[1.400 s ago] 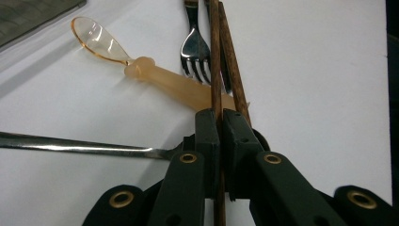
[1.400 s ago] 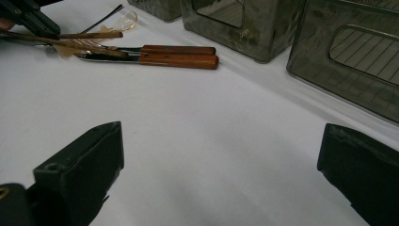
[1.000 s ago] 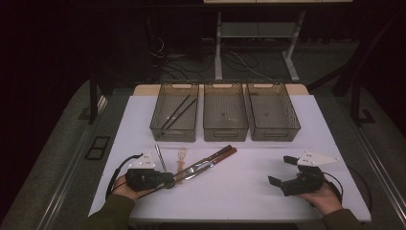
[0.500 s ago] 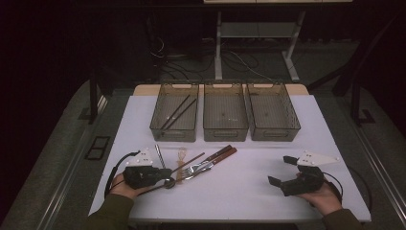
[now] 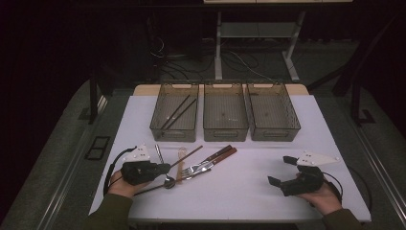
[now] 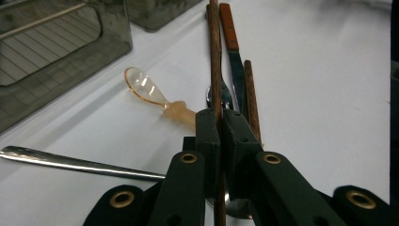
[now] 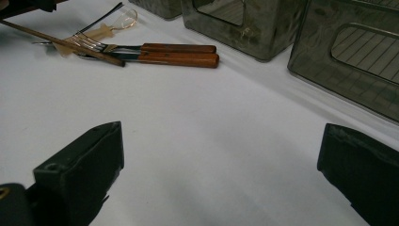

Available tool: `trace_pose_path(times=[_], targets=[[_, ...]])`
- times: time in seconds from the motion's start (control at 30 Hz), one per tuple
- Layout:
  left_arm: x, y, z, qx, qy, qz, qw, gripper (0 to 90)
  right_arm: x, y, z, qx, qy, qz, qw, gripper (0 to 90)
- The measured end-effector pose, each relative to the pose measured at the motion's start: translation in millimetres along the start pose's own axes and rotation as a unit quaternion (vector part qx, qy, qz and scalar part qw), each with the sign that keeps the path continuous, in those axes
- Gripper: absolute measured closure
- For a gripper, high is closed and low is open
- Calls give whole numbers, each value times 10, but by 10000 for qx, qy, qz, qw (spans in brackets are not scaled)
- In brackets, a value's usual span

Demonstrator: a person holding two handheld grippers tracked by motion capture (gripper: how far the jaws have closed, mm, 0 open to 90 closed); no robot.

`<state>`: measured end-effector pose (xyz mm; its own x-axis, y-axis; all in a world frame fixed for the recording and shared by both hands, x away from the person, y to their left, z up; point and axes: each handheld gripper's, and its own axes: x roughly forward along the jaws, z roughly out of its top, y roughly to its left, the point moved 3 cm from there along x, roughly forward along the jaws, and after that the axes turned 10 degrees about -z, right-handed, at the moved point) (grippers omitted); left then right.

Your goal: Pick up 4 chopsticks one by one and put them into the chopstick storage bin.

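Left gripper view looks along the two black fingers (image 6: 220,136) of the left gripper (image 5: 163,167), which are clenched on a thin dark-brown wooden chopstick (image 6: 215,56). The stick runs straight away from the fingers, passing between them and out toward the camera. Just right of the fingers lie a second, shorter brown chopstick (image 6: 251,99) and a steel fork with an orange-brown wooden handle (image 6: 230,37). Just left of the fingers lies a clear amber plastic spoon (image 6: 146,89), bowl pointing away. Further left, a shiny steel handle (image 6: 70,162) lies across the white bench (image 6: 329,94). Beyond the spoon stands a smoky translucent plastic bin (image 6: 56,56).

High view shows the left gripper at the near left of the bench, the chopstick slanting through its fingers. The right gripper (image 5: 280,172) sits well apart at the near right, its fingers released and spread wide with bare bench between them. Past both grippers, three smoky bins (image 5: 225,115) stand in a row; the left one holds two dark chopsticks (image 5: 177,112).
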<state>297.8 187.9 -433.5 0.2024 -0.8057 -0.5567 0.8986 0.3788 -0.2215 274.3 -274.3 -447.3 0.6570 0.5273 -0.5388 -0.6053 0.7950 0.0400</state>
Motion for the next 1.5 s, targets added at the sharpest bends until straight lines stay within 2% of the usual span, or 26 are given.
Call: trace_pose_path(times=[0.2, 0.37, 0.43, 0.47, 0.5, 0.53, 0.6, 0.87, 1.1, 1.5], targets=[[-15, 49, 61, -76, -17, 113, 9999, 853, 4, -1, -1, -1, 5, 5, 10000, 12], [-49, 112, 163, -213, -217, 189, 9994, 853, 3, -2, 0, -3, -3, 8, 10000, 12], [-53, 125, 174, -222, -206, 199, 9993, 853, 2, -4, 0, 1, -2, 3, 10000, 12], [-48, 145, 195, -339, -308, 145, 9988, 853, 3, -4, 0, 4, 1, 5, 10000, 12], [-48, 145, 195, -339, -308, 145, 9988, 853, 2, -4, 0, -2, 0, 7, 10000, 12], [-38, 168, 224, -450, -345, 103, 9983, 853, 3, -4, 0, -3, -5, 5, 10000, 12], [-22, 191, 264, -488, -312, 136, 9982, 853, 2, -5, 0, 6, 2, 1, 10000, 12], [-3, 279, 425, -540, -384, 275, 9974, 853, 0, -13, -2, 24, -1, 1, 10000, 12], [-10, 435, 594, -591, -530, 423, 9959, 852, 0, -15, -3, 30, 5, -4, 10000, 12], [44, 633, 884, -612, -530, 610, 9949, 852, -2, -16, -4, 48, 5, -1, 10000, 12]])
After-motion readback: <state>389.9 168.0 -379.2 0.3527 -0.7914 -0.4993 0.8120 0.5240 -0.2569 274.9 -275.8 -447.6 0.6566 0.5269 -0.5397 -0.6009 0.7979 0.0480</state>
